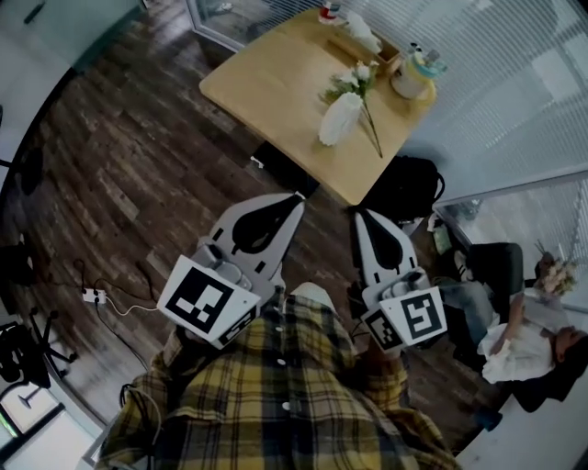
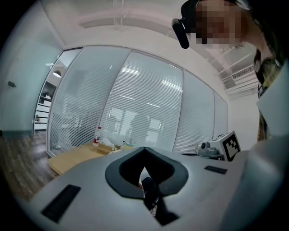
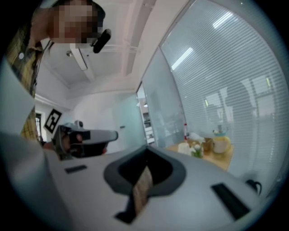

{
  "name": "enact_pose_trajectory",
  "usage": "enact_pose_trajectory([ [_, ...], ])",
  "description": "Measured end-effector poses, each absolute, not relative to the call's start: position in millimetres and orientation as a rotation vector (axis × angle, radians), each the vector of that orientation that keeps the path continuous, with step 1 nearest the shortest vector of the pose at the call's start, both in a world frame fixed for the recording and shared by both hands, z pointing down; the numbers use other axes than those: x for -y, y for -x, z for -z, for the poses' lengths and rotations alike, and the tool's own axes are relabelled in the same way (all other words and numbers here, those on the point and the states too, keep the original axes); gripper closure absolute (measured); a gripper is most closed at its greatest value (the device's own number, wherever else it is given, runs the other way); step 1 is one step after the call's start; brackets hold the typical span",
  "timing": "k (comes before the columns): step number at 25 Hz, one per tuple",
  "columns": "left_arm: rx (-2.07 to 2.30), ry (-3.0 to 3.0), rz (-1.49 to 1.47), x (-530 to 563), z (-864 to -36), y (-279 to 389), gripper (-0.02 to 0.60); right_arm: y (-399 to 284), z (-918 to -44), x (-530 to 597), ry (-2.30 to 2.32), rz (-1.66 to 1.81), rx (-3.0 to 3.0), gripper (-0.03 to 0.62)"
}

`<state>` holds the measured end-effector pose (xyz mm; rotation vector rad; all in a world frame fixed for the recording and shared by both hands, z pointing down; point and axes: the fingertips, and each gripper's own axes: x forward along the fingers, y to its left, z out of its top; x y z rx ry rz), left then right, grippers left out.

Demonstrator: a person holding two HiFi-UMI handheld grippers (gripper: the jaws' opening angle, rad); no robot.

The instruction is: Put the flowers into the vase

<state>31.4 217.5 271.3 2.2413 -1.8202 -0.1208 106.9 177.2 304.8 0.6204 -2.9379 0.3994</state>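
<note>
A bunch of white flowers (image 1: 352,103) with a long green stem lies on the light wooden table (image 1: 276,87). The cream vase (image 1: 411,79) stands just right of them near the table's far edge. My left gripper (image 1: 299,198) and right gripper (image 1: 357,215) are held side by side over the floor, short of the table's near corner, both pointing at it. Each pair of jaws meets at the tip with nothing between them. In the right gripper view the flowers (image 3: 195,149) and vase (image 3: 221,144) are small and far ahead at the right. The left gripper view shows the table (image 2: 74,157) at the left.
A black backpack (image 1: 407,186) sits on the floor against the table's near right side. A wooden box (image 1: 367,44) and a bottle (image 1: 330,11) stand at the table's back. A person (image 1: 514,321) sits at the right. A power strip (image 1: 92,296) with cables lies on the dark wood floor at the left.
</note>
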Motion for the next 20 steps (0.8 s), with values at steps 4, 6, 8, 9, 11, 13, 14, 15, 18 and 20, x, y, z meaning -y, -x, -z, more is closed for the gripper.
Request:
enact_pose_trajectory([
  [4,1.782,-2.242,0.111,-201.2,-276.7,-13.0,0.572,-96.6,-313.5,-162.7,-0.665,-0.437,2.9,0.582],
  [6,1.759,-2.229,0.11,-191.9,-283.3,-7.8,0.572,-94.7,-319.1,-155.3,-0.681,-0.452,2.877,0.582],
  [8,1.746,-2.214,0.103,-180.8,-291.4,-2.6,0.572,-92.3,-324.8,-145.4,-0.688,-0.464,2.861,0.582],
  [9,1.746,-2.206,0.101,-174.8,-295.1,0.3,0.572,-90.9,-327.7,-139.5,-0.689,-0.466,2.855,0.582],
  [11,1.753,-2.186,0.105,-163.2,-300.2,6.6,0.572,-88.3,-332.1,-127.5,-0.687,-0.47,2.848,0.582],
  [13,1.77,-2.169,0.111,-151.1,-301.6,12.5,0.572,-86.3,-332.9,-113.5,-0.683,-0.47,2.851,0.582],
  [14,1.781,-2.165,0.114,-144.0,-301.0,15.0,0.572,-85.4,-332.5,-105.1,-0.68,-0.468,2.855,0.582],
  [15,1.792,-2.163,0.117,-136.3,-299.8,17.2,0.572,-84.3,-331.7,-95.8,-0.677,-0.465,2.859,0.582],
  [18,1.831,-2.157,0.129,-108.6,-294.0,24.2,0.572,-79.7,-327.0,-62.8,-0.657,-0.442,2.878,0.582],
  [20,1.861,-2.153,0.138,-87.3,-290.0,27.5,0.572,-76.5,-323.6,-39.4,-0.632,-0.424,2.891,0.582],
])
